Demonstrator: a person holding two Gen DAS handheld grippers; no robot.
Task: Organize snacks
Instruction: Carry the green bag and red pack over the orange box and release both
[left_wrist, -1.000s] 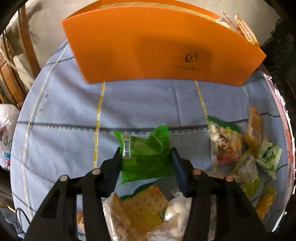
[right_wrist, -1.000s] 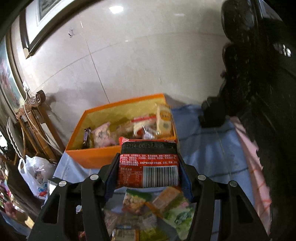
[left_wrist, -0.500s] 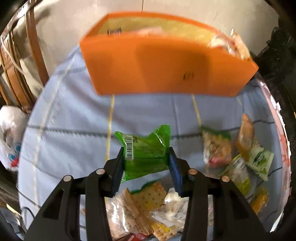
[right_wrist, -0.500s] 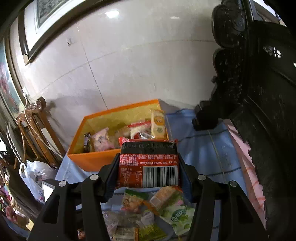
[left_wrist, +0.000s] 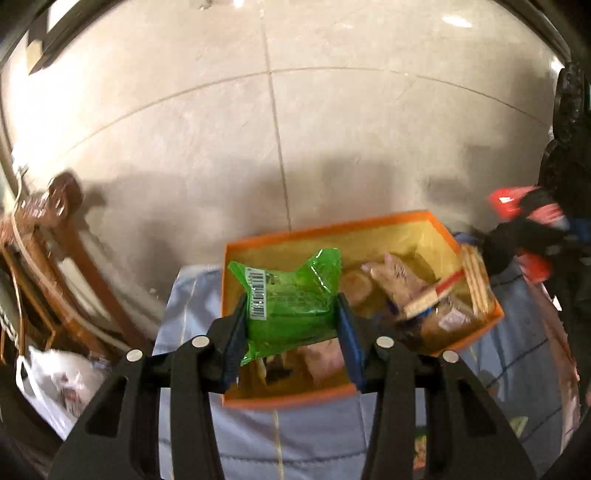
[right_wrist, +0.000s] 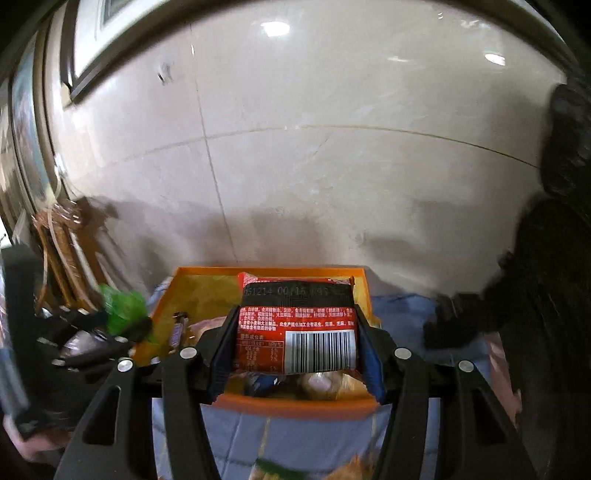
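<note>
A green snack packet with a white barcode sits pinched between the pads of my left gripper, hanging over the near left part of the open orange box. My right gripper is shut on a red and black packet with a barcode, above the near edge of the same orange box. Each wrist view catches the other gripper. The red packet shows at the right, and the left gripper with the green packet shows at the left.
Several wrapped snacks lie inside the box. The box stands on a blue checked cloth. A wooden chair and a white plastic bag are at the left, dark carved furniture at the right. Loose snacks lie below.
My left gripper has lifted the green packet off the cloth and carried it over the box. The right gripper has moved forward with the red packet, so the box now lies beneath it.
</note>
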